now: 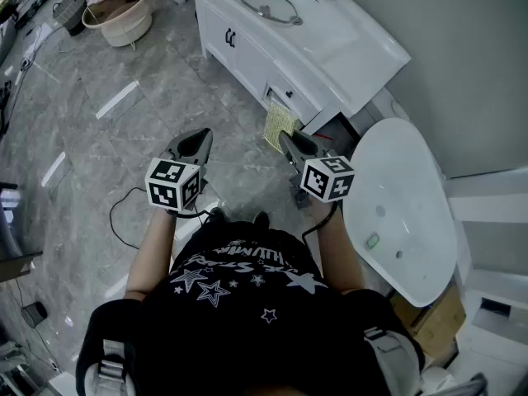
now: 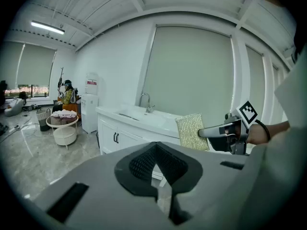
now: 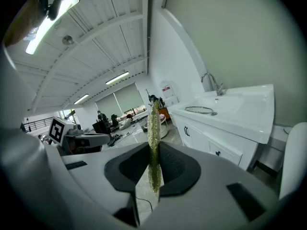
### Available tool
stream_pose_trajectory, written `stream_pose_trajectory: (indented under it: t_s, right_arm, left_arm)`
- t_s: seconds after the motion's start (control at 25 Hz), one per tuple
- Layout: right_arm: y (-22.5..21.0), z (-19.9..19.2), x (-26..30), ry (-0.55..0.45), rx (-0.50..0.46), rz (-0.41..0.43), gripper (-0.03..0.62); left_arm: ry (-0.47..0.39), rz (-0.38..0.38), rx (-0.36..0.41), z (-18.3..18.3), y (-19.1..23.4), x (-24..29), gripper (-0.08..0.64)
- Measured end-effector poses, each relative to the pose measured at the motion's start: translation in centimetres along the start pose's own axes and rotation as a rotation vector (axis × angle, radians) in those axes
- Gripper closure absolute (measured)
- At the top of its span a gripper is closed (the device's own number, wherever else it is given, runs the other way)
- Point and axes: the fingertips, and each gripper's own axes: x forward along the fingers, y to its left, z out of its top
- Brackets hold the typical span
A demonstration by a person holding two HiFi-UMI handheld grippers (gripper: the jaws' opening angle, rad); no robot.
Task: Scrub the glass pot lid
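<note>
White vanity counter (image 1: 371, 52), glass pot lid (image 1: 269, 4) flat on top

Even, bright indoor light, from ceiling strip lamps (image 3: 53, 16) and a window (image 2: 29, 71) at far left; shadows were soft. Pale streaks of glare lay on the glossy floor (image 1: 165, 81). Both gripper views were fisheye, bent and dark-rimmed at the edges; the left gripper (image 2: 156, 150) and right gripper (image 3: 152, 150) loomed blurred near the lens.
</note>
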Motion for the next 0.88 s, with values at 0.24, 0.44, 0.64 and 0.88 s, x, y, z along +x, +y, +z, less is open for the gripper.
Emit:
stream_pose_trajectory:
  t_s: [0.24, 0.44, 0.64, 0.88]
  right_arm:
    - [0.4, -0.5, 1.3, 0.007, 0.004, 0.001, 0.531]
    - [0.9, -0.9, 2.1, 0.022, 0.011, -0.004, 0.531]
    - [0.8, -1.2, 3.3, 0.030, 0.017, -0.037, 0.531]
    - [2.1, 0.1, 6.0, -0.002, -0.016, -0.035, 0.531]
  left_arm:
    - [0.006, 0.004, -0.018, -0.4, 1.1, -0.1, 0.552]
    - [0.017, 0.006, -0.039, -1.1, 2.0, -0.4, 0.552]
    - [0.020, 0.002, -0.061, -2.1, 3.3, -0.9, 0.552]
    - [0.012, -0.013, -0.099, -2.7, 6.6, -3.0, 0.552]
